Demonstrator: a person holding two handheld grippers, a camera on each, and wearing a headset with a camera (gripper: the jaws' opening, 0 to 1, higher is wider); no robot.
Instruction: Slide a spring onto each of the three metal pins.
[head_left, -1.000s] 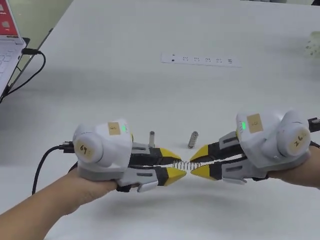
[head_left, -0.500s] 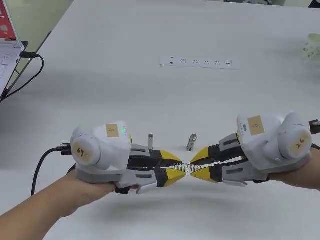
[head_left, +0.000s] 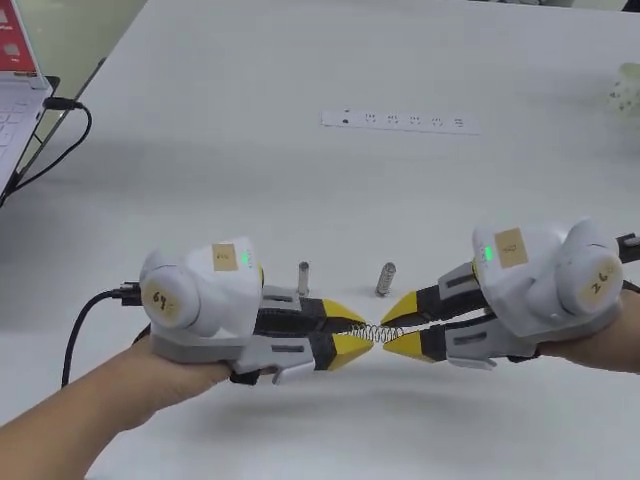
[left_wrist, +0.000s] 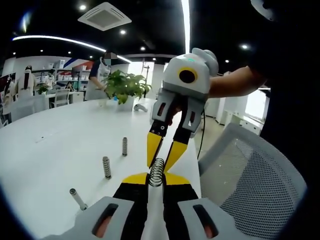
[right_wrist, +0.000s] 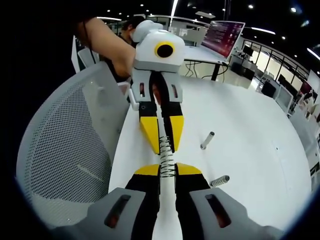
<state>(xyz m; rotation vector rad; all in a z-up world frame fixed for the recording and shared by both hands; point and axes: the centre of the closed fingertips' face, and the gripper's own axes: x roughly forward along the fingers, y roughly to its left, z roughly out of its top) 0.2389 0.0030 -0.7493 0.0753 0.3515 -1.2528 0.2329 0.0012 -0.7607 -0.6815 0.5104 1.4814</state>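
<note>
The spring hangs level above the near part of the white table. The left gripper is clamped on its left end and the right gripper on its right end. Just beyond stand a bare pin and a spring-covered pin. A power strip lies farther off, and a laptop sits at the far left.

A white counter spreads wide. A white power strip lies flat at its far middle, sockets up. At the far left edge sits an open laptop, with a black cable plugged into its side and curving away to the near left. 1 grey mesh chair stands just beside the counter's near edge. A leafy potted plant stands toward the right end, under a square ceiling vent.
</note>
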